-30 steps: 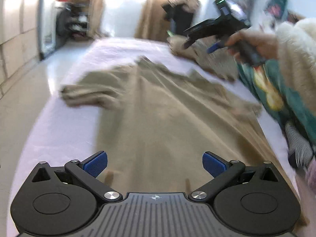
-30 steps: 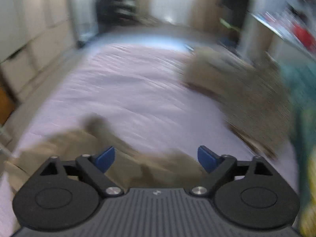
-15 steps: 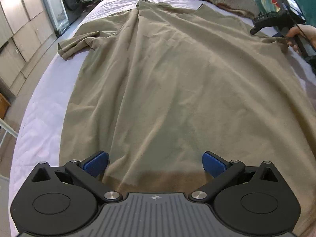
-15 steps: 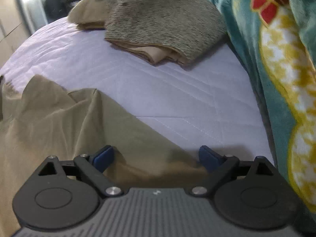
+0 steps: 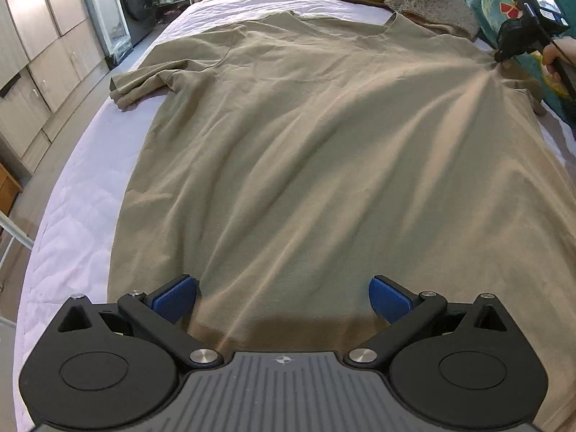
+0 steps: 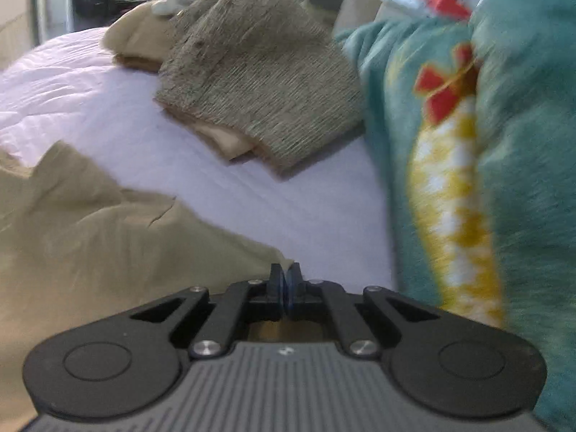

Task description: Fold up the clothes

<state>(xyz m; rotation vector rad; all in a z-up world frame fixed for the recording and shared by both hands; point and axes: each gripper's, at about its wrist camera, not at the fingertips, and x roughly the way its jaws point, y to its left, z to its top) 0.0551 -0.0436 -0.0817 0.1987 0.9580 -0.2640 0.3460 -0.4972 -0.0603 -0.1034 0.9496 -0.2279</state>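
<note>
Shirt (image 5: 316,136) hem between spread left fingers (image 5: 174,297), unpinched.

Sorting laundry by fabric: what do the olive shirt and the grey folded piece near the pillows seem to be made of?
Olive shirt: probably thin cotton jersey, matte; it drapes in soft, fine creases. Grey folded piece: looks like a fuzzy knit or terry, with a ribbed, nubby surface; blur leaves it uncertain.

A teal blanket (image 6: 522,165) lies beside the lilac bedsheet (image 6: 270,194).
</note>
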